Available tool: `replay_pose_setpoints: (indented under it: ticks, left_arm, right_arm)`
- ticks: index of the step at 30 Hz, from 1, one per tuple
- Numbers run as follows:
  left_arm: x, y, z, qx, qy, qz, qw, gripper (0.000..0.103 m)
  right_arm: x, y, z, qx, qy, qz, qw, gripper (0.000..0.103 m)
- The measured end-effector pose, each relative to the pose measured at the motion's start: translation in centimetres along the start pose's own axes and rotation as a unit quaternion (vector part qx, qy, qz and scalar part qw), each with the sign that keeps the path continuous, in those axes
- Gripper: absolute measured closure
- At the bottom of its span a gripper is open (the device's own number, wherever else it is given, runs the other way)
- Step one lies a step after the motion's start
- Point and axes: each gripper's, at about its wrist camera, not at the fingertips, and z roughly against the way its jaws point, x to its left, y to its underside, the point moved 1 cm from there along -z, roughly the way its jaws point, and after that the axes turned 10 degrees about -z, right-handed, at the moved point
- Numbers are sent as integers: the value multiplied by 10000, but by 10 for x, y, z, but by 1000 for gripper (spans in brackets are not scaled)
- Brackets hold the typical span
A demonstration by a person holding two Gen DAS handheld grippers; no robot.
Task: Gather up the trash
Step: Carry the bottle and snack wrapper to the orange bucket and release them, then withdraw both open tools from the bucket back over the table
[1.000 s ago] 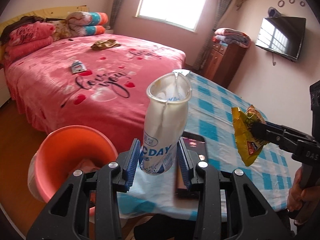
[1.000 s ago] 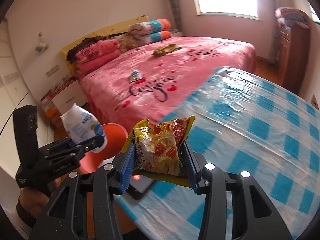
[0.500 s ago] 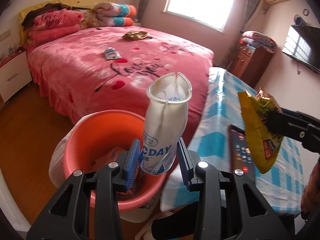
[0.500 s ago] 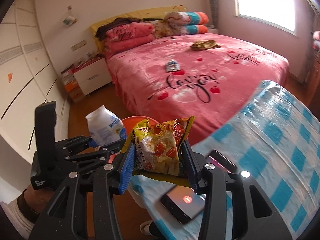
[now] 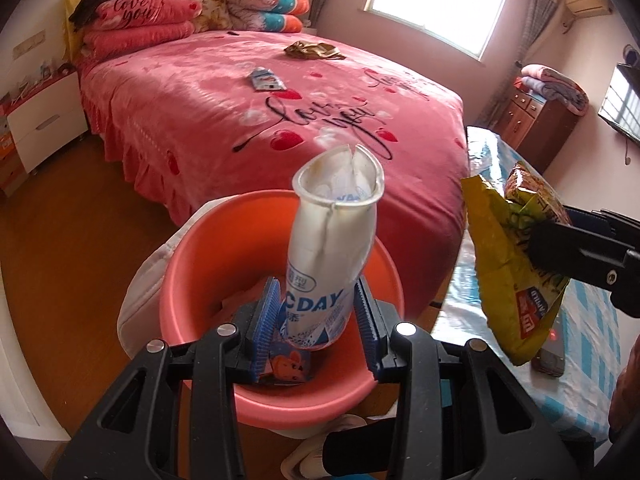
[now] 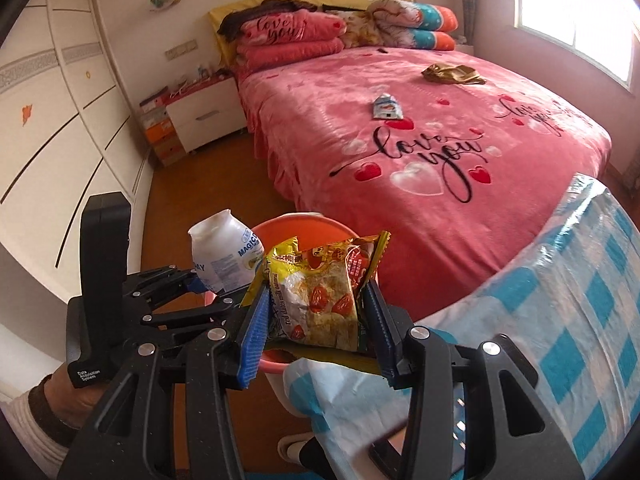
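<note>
My left gripper (image 5: 316, 320) is shut on a white plastic drink bottle (image 5: 332, 248), upright with a torn mouth, directly over the orange bucket (image 5: 192, 280) that holds wrappers. In the right wrist view the same bottle (image 6: 224, 256) sits in the left gripper (image 6: 200, 284) at the left, over the bucket (image 6: 304, 224). My right gripper (image 6: 318, 312) is shut on a yellow snack bag (image 6: 320, 292) just this side of the bucket. From the left wrist view that bag (image 5: 508, 264) hangs at the right, beside the bucket rim.
A pink bed (image 5: 280, 120) carries a small blue-white wrapper (image 5: 266, 79) and a crumpled gold wrapper (image 5: 314, 50). A blue-checked table (image 6: 580, 300) is at the right with a phone (image 5: 554, 344) on its edge. A white nightstand (image 6: 204, 116) and a wardrobe (image 6: 48, 100) stand at the left.
Both grippers swung left off the table toward the bucket. The bottle now hangs over the bucket's inside, and the snack bag has come to its rim. Both grips are unchanged.
</note>
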Motion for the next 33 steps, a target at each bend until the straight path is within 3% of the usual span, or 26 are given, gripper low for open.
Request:
replay_pose_setpoints:
  ticks: [7, 8, 9, 10, 11, 12, 15, 17, 23, 33]
  left_arm:
    - [9, 5, -15, 131, -59, 174, 9997, 63]
    - [11, 5, -17, 157, -96, 197, 9996, 57]
    - [12, 5, -19, 187, -149, 250, 9994, 42]
    - [13, 6, -21, 193, -227, 314, 9991, 33]
    - [15, 6, -20, 180, -309, 360, 9987, 23]
    - [16, 6, -19, 142, -380, 391, 9984, 22]
    - [18, 4, -18, 118, -510, 408, 9978, 14]
    - [18, 2, -17, 114, -604, 341, 9975, 13]
    - [4, -8, -6, -33, -1024, -76, 9947, 12]
    - [-22, -24, 18, -381, -1100, -318, 9927, 12]
  right_arm:
    - [3, -4, -25, 164, 81, 81, 9998, 54]
    - [3, -4, -27, 172, 93, 75, 9998, 53]
    - [2, -4, -29, 151, 85, 69, 9998, 50]
    - [1, -4, -28, 103, 108, 55, 9999, 45]
    - [1, -4, -27, 58, 145, 35, 9999, 33]
    - [-1, -4, -26, -2, 188, 5, 9998, 23]
    - [-10, -5, -17, -165, 276, -134, 9994, 21]
    - [-19, -7, -10, -274, 359, -314, 9985, 14]
    - [-42, -10, 17, -632, 442, -707, 9945, 13]
    - [-65, 2, 62, -1132, 754, -993, 9857, 11]
